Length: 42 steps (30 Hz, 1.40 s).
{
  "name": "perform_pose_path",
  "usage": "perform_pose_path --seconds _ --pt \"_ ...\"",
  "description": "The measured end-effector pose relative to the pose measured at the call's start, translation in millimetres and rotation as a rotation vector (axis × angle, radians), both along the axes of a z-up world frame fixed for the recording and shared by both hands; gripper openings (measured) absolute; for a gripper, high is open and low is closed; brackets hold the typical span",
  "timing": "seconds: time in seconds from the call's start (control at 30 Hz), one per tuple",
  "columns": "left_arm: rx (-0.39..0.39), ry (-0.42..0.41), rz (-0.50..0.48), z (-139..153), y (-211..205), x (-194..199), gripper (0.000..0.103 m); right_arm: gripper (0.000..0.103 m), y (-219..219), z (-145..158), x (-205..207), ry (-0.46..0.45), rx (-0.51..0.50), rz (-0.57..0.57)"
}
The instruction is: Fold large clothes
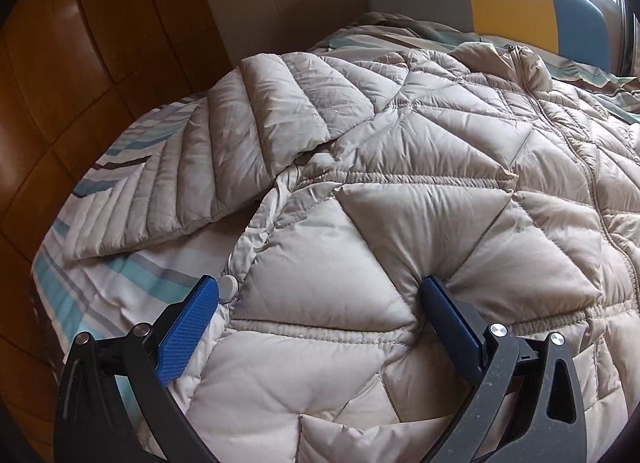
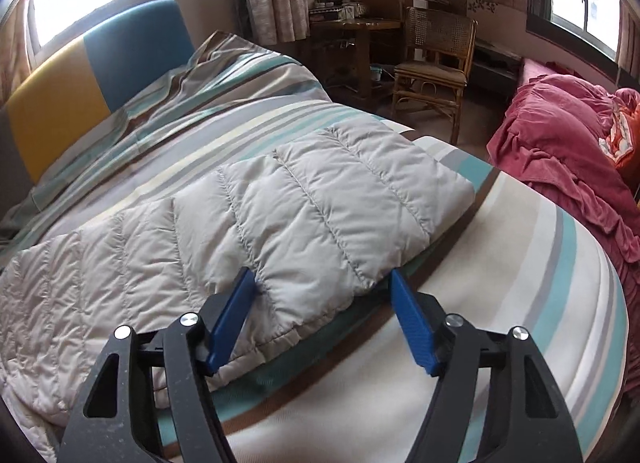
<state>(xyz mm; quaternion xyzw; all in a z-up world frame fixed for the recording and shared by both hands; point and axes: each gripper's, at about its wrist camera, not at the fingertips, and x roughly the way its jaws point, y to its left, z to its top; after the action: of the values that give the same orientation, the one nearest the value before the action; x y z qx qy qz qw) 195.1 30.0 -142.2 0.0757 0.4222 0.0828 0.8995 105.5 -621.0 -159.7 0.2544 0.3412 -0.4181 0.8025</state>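
Left tongs (image 1: 324, 291) straddle jacket (image 1: 360, 223); right tongs (image 2: 322, 283) straddle sleeve (image 2: 280, 207) (both gaping).

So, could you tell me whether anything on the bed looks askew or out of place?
Nothing is damaged. The beige down jacket lies spread flat on the striped bedding, unfolded, with one sleeve stretched out sideways.

Jacket (image 1: 400, 223) hem perhaps beyond lower edge
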Motion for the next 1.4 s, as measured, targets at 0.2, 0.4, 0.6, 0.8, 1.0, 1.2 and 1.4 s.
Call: perform_pose_path --seconds 0.2,0.4,0.6,0.8,1.0,1.2,1.4 --pt "0.053 0.018 0.003 -2.5 -7.2 2.5 0.1 0.029 -0.4 -2.3 11.8 0.01 -0.033 0.047" --pt "0.019 -0.014 0.015 12.8 4.5 5.1 0.1 0.012 26.2 10.6 22.7 0.056 -0.181 0.132" --pt "-0.078 0.014 0.084 1.2 33.4 14.2 0.1 0.011 79.2 26.1 32.5 0.094 -0.394 0.267" --pt "-0.158 0.034 0.087 -7.0 44.5 15.4 0.1 0.011 150.4 33.2 45.9 0.1 -0.533 0.459" --pt "-0.155 0.022 0.087 -8.7 42.3 13.7 0.1 0.011 220.3 40.3 59.3 0.07 -0.594 0.62" --pt "-0.113 0.01 0.088 -8.6 37.2 10.6 0.1 0.011 298.9 46.6 77.8 0.053 -0.697 0.812" --pt "-0.119 0.011 0.088 -8.7 37.1 12.0 0.1 0.011 382.6 36.2 95.9 0.069 -0.792 1.047"
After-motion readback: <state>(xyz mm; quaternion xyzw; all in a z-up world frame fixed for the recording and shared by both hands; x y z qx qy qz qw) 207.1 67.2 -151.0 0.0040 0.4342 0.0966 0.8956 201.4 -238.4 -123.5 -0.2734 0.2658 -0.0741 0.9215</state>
